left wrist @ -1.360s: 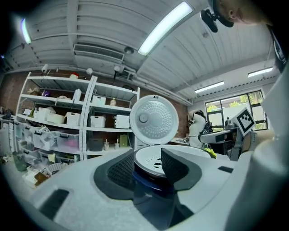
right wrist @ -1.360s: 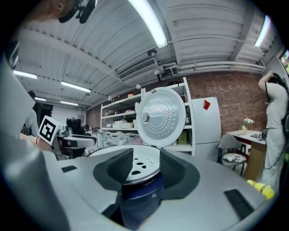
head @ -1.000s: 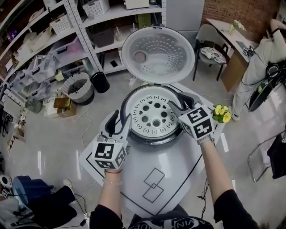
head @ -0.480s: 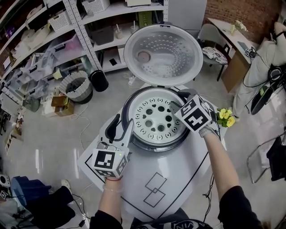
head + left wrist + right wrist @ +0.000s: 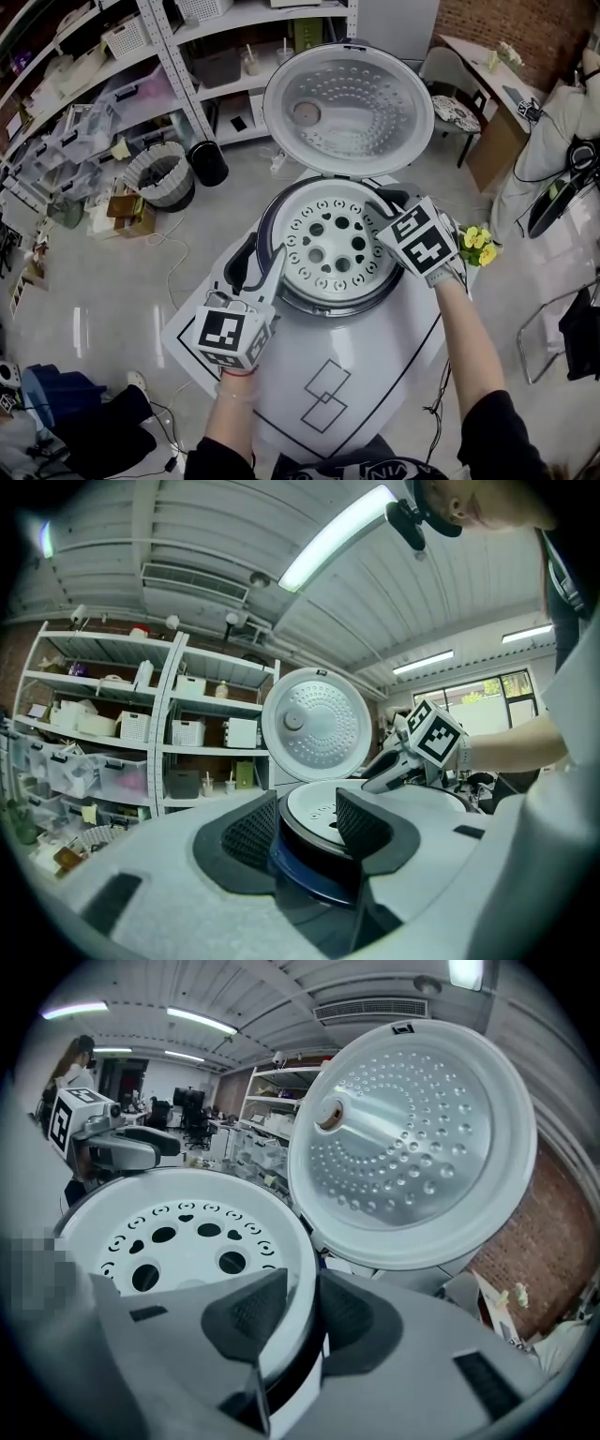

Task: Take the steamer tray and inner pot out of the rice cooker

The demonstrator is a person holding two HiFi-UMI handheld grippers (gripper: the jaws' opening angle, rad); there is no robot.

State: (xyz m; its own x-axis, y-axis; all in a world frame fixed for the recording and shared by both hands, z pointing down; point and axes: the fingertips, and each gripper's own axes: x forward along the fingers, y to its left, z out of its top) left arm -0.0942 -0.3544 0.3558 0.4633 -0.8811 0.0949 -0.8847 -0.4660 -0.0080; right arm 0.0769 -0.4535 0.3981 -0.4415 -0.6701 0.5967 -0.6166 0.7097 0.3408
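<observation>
Right claw (image 5: 302, 1305) is pinching the rim of the round white perforated plastic steamer tray (image 5: 330, 246), one pad inside and one outside, its jaws having just been closing. That tray is sitting in the dark rice cooker (image 5: 323, 302), whose domed white lid (image 5: 347, 103) is standing open. Left claw (image 5: 305, 822) is gaping, straddling the cooker's near edge.

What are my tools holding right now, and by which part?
The right tool, whose jaws have just been closing, pinches the steamer tray by its rim. The left tool holds nothing: its open jaws only straddle the opposite rim.
</observation>
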